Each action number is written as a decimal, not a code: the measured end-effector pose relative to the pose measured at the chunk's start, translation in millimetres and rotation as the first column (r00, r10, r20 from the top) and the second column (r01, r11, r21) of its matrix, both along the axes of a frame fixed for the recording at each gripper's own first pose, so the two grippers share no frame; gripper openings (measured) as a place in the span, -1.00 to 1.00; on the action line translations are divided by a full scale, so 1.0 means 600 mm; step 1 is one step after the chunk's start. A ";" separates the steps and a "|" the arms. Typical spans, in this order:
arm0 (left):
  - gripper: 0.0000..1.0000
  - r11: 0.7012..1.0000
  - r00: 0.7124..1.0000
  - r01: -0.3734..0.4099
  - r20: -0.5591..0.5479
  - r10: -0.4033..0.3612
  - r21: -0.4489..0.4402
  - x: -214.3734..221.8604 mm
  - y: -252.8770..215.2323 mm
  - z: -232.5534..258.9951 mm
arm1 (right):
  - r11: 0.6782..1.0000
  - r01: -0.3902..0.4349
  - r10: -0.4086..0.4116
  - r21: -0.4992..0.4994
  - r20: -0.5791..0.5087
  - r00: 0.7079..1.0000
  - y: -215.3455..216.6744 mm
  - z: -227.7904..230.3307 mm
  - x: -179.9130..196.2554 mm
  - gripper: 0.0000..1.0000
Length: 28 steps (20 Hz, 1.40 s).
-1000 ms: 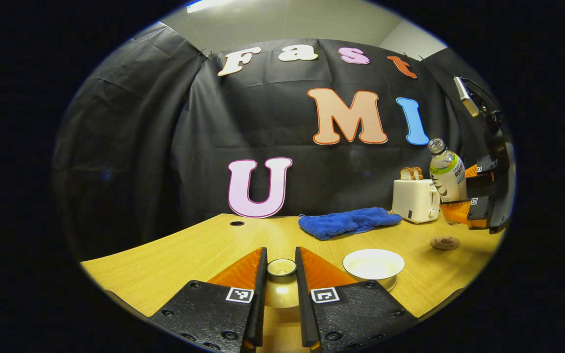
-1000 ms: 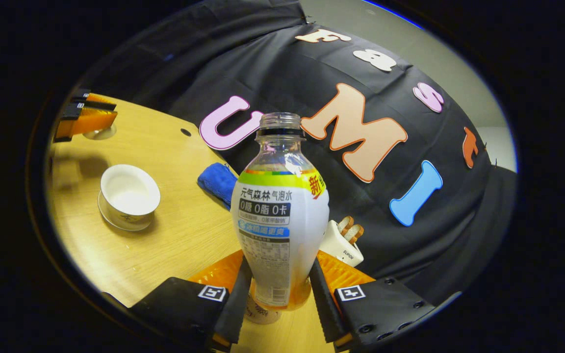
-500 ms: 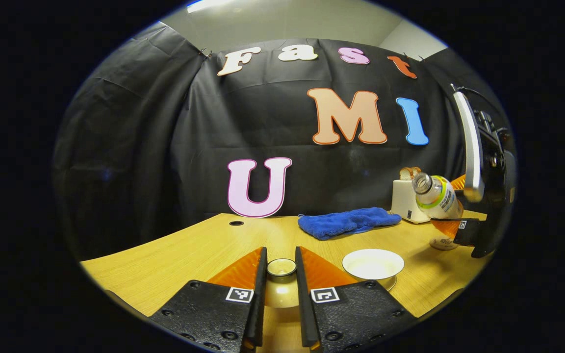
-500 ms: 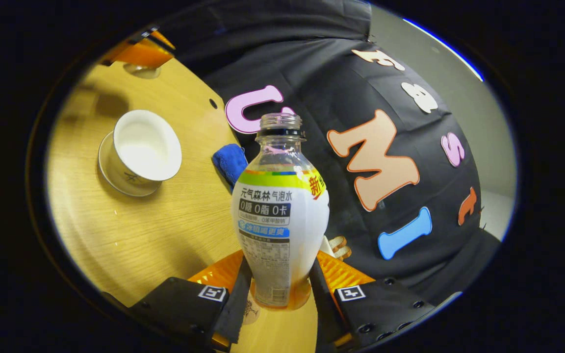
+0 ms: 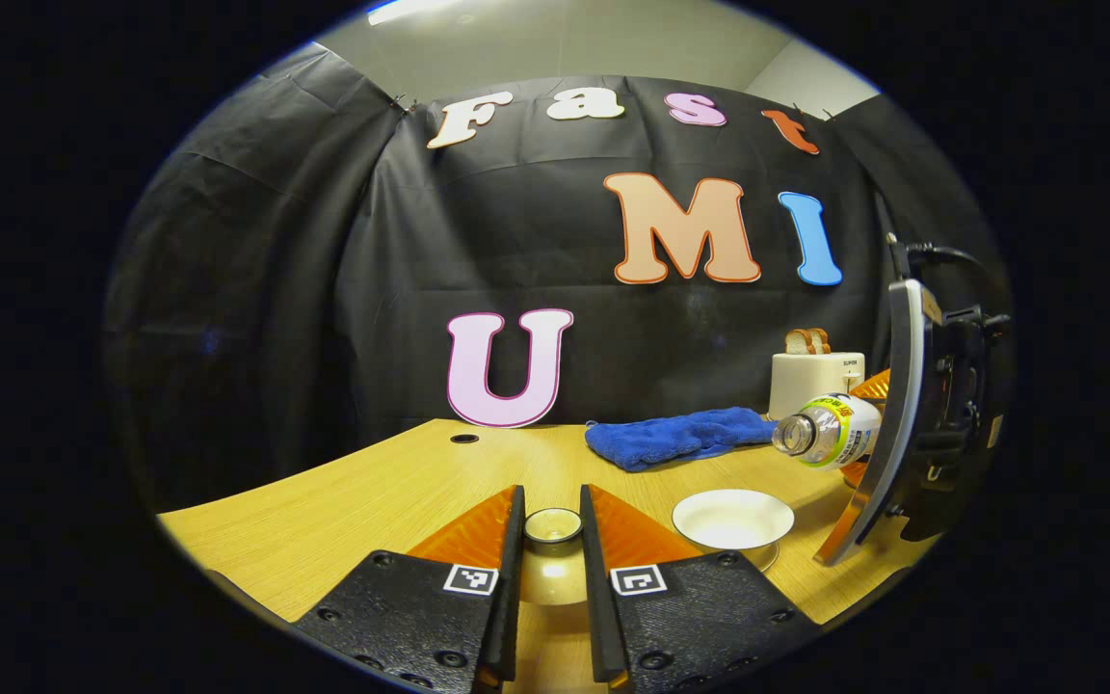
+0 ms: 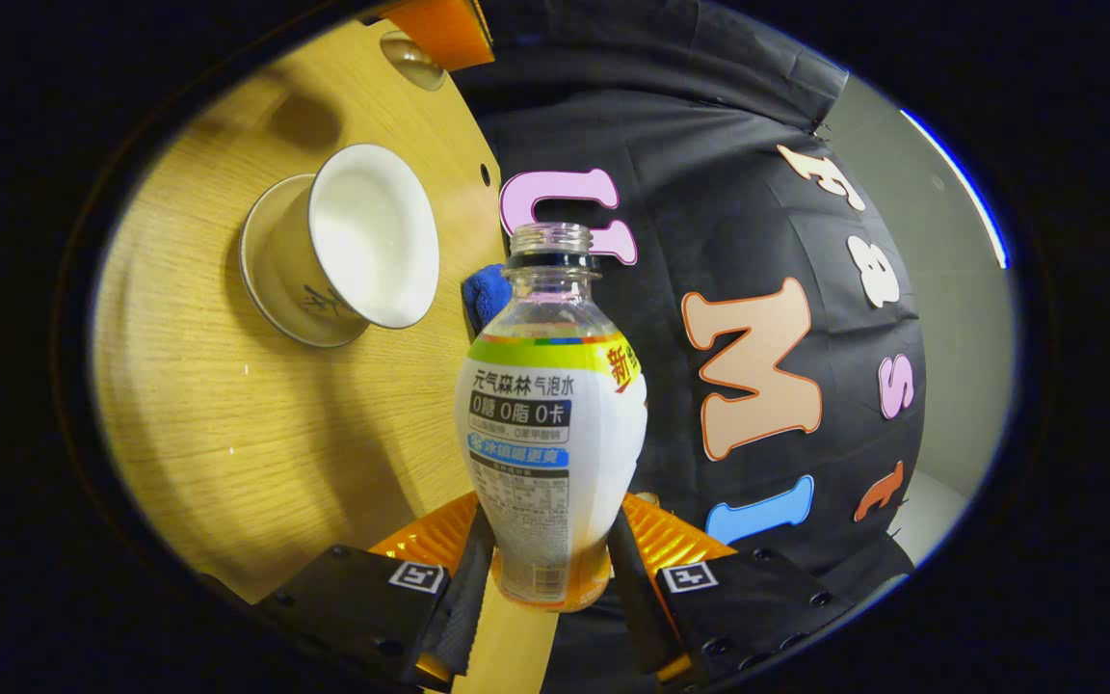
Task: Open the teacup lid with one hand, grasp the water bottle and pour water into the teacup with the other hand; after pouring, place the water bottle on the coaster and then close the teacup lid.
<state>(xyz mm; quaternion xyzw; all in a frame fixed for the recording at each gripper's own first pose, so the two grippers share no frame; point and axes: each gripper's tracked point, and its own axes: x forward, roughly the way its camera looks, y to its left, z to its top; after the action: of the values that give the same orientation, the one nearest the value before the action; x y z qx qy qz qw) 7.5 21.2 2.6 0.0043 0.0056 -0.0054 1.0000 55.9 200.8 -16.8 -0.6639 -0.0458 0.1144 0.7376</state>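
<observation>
Bright overhead light, soft shadows on the table [image 5: 382, 501], sharp focus centrally, heavy fisheye bending at edges.

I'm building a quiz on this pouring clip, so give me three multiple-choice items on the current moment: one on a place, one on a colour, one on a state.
1. Where does the toaster stand?
A. behind the blue cloth, by the wall
B. in front of the teacup
C. on the floor

2. What colour is the teacup inside?
A. red
B. white
C. green

3. How is the water bottle held?
A. upright on the table
B. lying loose on the cloth
C. tipped nearly sideways, uncapped, in the right gripper

Answers: 1 A, it stands at the table's back edge; 2 B, the open bowl shows white; 3 C, its mouth points toward the teacup.
</observation>
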 end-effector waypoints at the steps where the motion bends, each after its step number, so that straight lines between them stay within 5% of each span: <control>1: -0.45 1.000 1.000 0.000 0.001 0.000 0.000 -0.002 0.001 0.000 | 1.000 0.006 -0.006 -0.012 0.003 1.000 -0.004 -0.003 0.004 0.35; 16: -0.45 1.000 1.000 -0.001 0.000 0.001 0.000 -0.002 0.000 0.001 | 0.977 -0.023 0.058 -0.211 0.165 0.985 0.001 0.021 0.014 0.35; 28: -0.45 1.000 1.000 -0.001 0.000 0.001 0.000 -0.002 0.001 0.000 | 0.945 -0.021 0.136 -0.327 0.331 0.934 0.015 0.067 -0.003 0.35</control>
<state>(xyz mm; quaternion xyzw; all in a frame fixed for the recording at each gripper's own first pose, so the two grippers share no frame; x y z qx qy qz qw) 6.0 21.6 2.5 0.0043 0.0056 -0.0049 1.0000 54.1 210.1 23.6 -0.7813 -0.1837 0.0304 0.5957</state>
